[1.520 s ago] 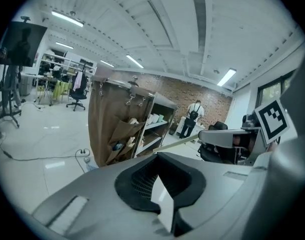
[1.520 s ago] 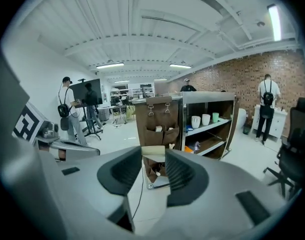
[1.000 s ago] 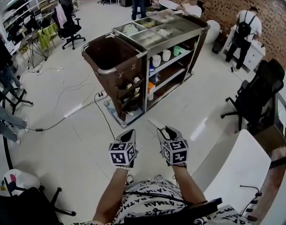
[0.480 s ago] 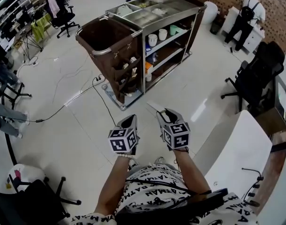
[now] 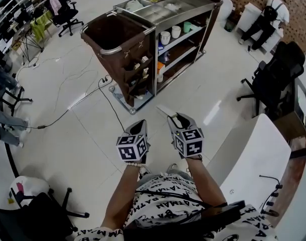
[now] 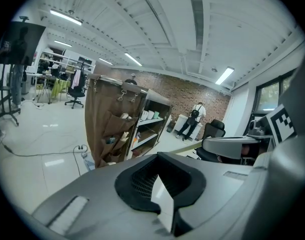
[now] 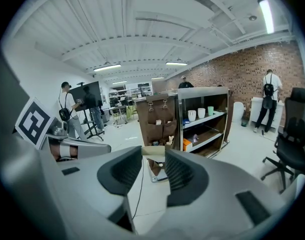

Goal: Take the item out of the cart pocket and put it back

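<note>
The right tongs (image 7: 153, 156) are closed on a pale flat item (image 7: 153, 152), pinched at one end by the jaw tips so that the rest sticks out ahead. The left tongs (image 6: 160, 156) are closed and hold nothing.

The item looks thin, light and fairly stiff, like a slim packet or card. A hold on its end should serve, though it may pivot or slip if it bumps the pocket's lip. A firmer bite nearer its middle would likely steady it.

The cart (image 5: 155, 39) stands far ahead, well apart from both tongs, its brown side pockets (image 5: 138, 77) facing the person.

Both forearms reach forward from the body. The tongs sit side by side, near each other, pointing toward the cart and tipped somewhat down.
</note>
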